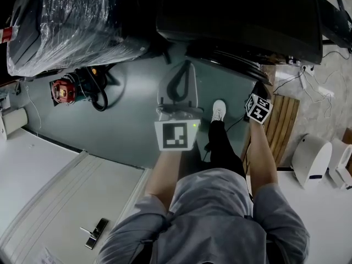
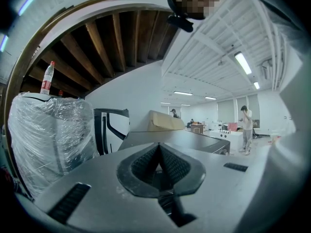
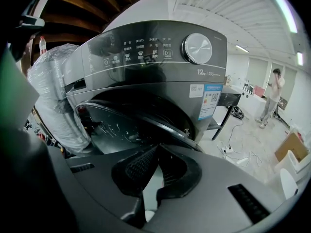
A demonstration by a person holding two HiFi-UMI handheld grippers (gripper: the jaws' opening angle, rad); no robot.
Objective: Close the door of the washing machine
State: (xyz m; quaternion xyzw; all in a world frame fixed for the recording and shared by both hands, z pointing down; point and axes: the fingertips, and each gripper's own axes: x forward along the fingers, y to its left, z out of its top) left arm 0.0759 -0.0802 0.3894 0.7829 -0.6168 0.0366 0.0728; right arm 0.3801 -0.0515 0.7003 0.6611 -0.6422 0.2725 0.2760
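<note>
Two grippers are held out in front of the dark washing machine. The left gripper is closed tight with nothing in it, above the green floor. The right gripper is closed and empty too, near the round door. The door stands open, swung out from the front. A big thing wrapped in plastic stands to the left, with a red machine beside it. A wooden rack lies on the right.

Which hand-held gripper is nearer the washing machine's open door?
The right hand-held gripper: it sits right beside the door rim, while the left hand-held gripper hangs over the floor, further left.
</note>
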